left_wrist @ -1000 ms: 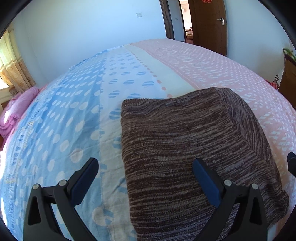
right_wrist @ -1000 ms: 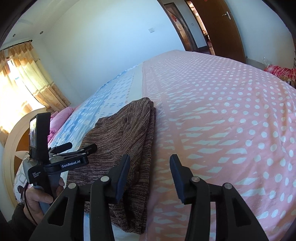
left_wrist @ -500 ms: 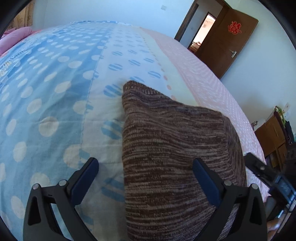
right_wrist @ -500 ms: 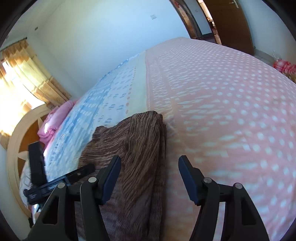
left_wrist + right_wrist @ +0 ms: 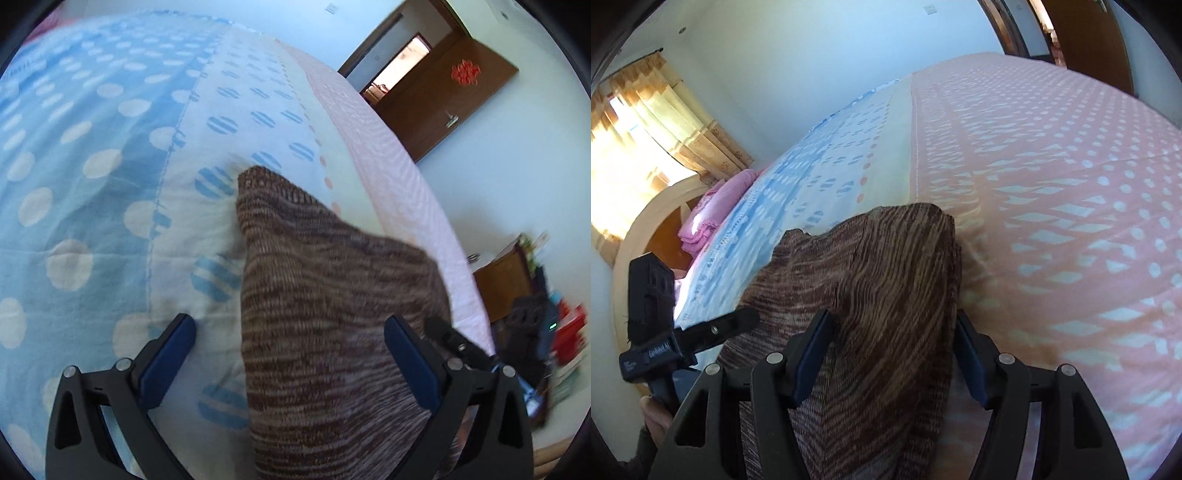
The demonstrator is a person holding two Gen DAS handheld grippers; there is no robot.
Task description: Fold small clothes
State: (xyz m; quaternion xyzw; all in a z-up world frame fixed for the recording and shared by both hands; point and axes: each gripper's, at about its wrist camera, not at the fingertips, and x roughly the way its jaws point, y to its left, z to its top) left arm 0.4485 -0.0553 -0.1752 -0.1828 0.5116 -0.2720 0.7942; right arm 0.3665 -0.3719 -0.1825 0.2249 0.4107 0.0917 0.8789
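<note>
A folded brown marled knit garment (image 5: 332,314) lies on the bed, near its front edge; it also shows in the right wrist view (image 5: 879,295). My left gripper (image 5: 290,347) is open, its jaws straddling the garment's left edge close above it. My right gripper (image 5: 894,347) is open, its jaws straddling the garment's right folded edge. The left gripper's body (image 5: 657,332) shows at the left of the right wrist view, the right gripper's body (image 5: 458,343) behind the left one's right finger.
The bedsheet is blue with white dots on the left (image 5: 74,166) and pink with white marks on the right (image 5: 1071,184). A pink pillow (image 5: 713,210) lies by the wooden headboard. A brown door (image 5: 443,99) and a wooden cabinet (image 5: 506,284) stand beyond the bed.
Both grippers have dropped lower and closer to the garment. The right gripper has shifted left, so its jaws now straddle the garment's right edge. Both stay open.
</note>
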